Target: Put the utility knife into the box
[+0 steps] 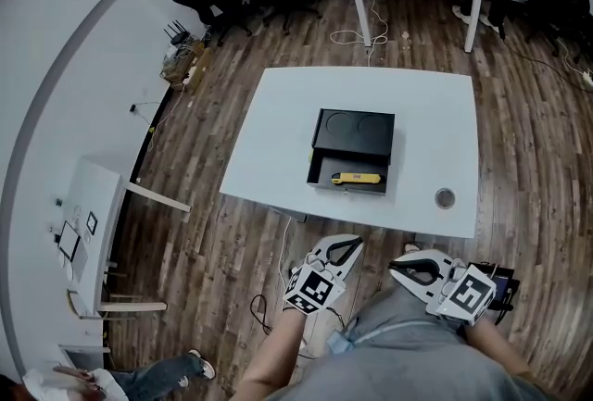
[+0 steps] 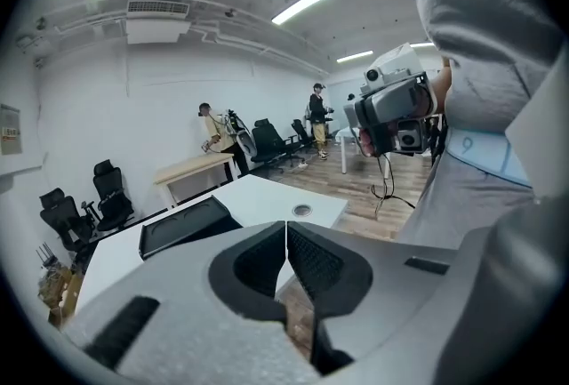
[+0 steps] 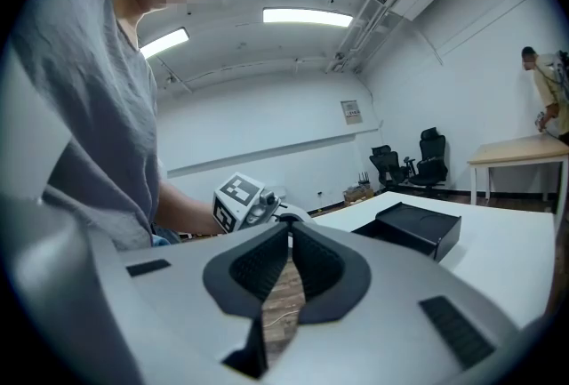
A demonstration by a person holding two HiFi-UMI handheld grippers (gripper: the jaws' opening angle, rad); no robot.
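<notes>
Left gripper and right gripper, each with jaws pressed together on nothing, are held close to the person's body, short of the near edge of the worktop. Ahead of both and well apart from them, the black box sits on the worktop. The yellow utility knife lies inside its open compartment, on the side facing the grippers. On this evidence the placing is done; whether the box must be closed cannot be told
</notes>
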